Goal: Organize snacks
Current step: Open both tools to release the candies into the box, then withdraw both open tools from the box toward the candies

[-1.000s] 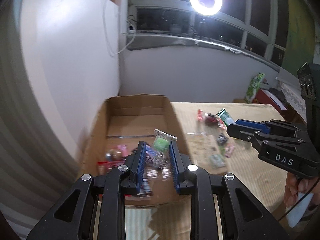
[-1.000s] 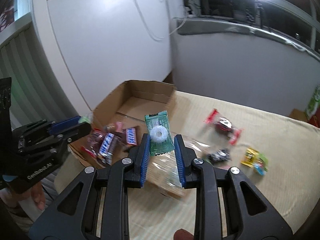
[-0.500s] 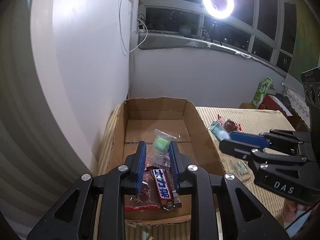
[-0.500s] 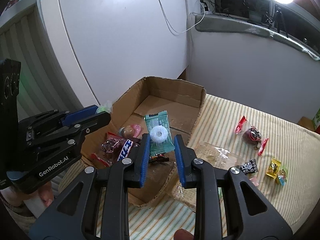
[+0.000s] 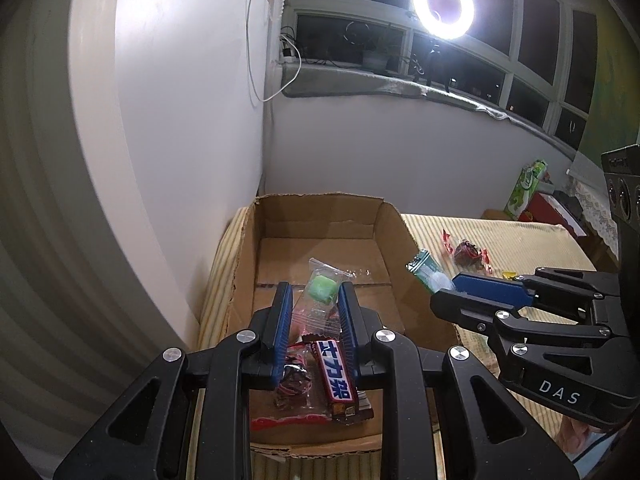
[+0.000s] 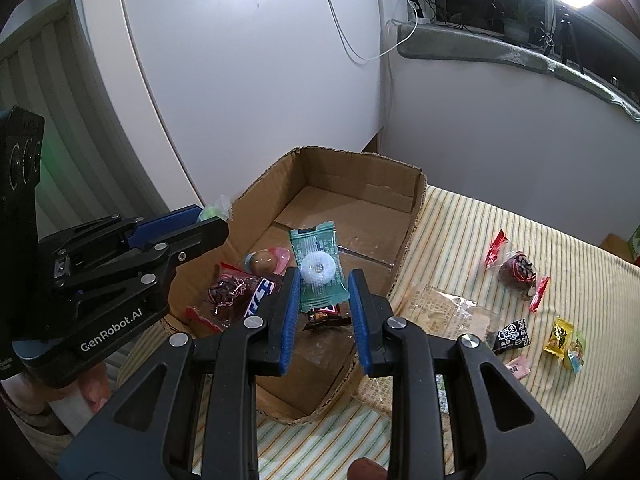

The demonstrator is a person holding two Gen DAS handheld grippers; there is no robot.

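Left gripper: blue ribbed pads clamped on a clear crinkly wrapper with a pale green cube candy, held over the near half of the cardboard box. Right gripper: pads pinching the lower part of a green foil sachet with a white ring candy, upright, also above the box, near its right wall.

Box: open top, corrugated brown walls, torn ragged rims, flat floor with a centre seam. Far half of the floor is bare cardboard. Near end holds a Snickers-type bar, red-ended clear packs of dark snacks, a round brown-and-pink sweet and a dark foil piece.

Surface: tabletop under a cream cloth with thin green-yellow stripes, ribbed weave. Box sits on its left end, close to a smooth white panel and a grey wall behind. Loose on the cloth right of the box: a flat clear printed bag touching the box's right wall, a red-ended wrapped dark snack, a black sachet, a yellow candy and a pink one near the right edge.

Room: dark windows over a grey sill, ring light glaring, white cable down the panel. Green carton at the far right. Cloth between the loose snacks and the back wall is open.
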